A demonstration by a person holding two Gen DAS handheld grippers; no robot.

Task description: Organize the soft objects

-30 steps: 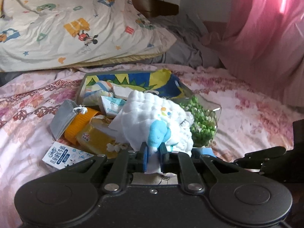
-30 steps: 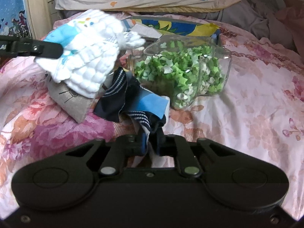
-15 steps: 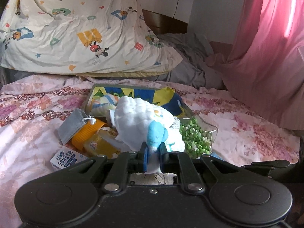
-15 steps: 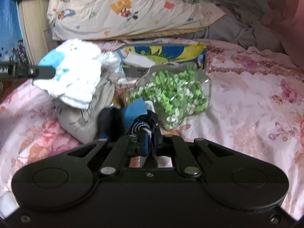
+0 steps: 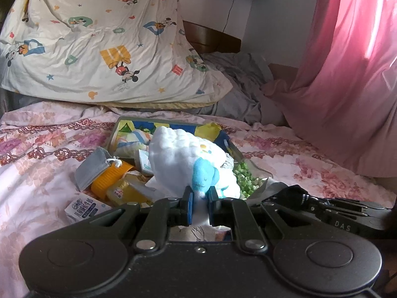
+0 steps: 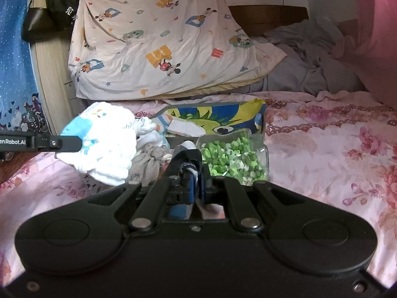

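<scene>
Two soft things are up off the bed at once. The left gripper (image 5: 198,204) is clenched on a white quilted cloth with a blue plush patch (image 5: 188,159), holding it in the air just in front of the shallow tray with the blue-and-yellow cartoon lining (image 6: 255,114). The right gripper (image 6: 194,188) is clamped on a dark navy striped sock (image 6: 184,159), lifted just this side of the clear container of green paper stars (image 6: 233,159).

Neither piece has been set down yet, so I judge the sorting only partly done. The tray already holds some pale folded fabric at its near end. On the bed in front of the tray lies a loose heap: a grey drawstring pouch (image 5: 90,171), an orange ribbed bottle (image 5: 111,177), a yellow pack (image 5: 126,191) and a small printed carton (image 5: 83,207). A second grey cloth bundle (image 6: 148,160) sits beside the star container. Soft items there remain to be placed, along with the two in the grippers.
</scene>
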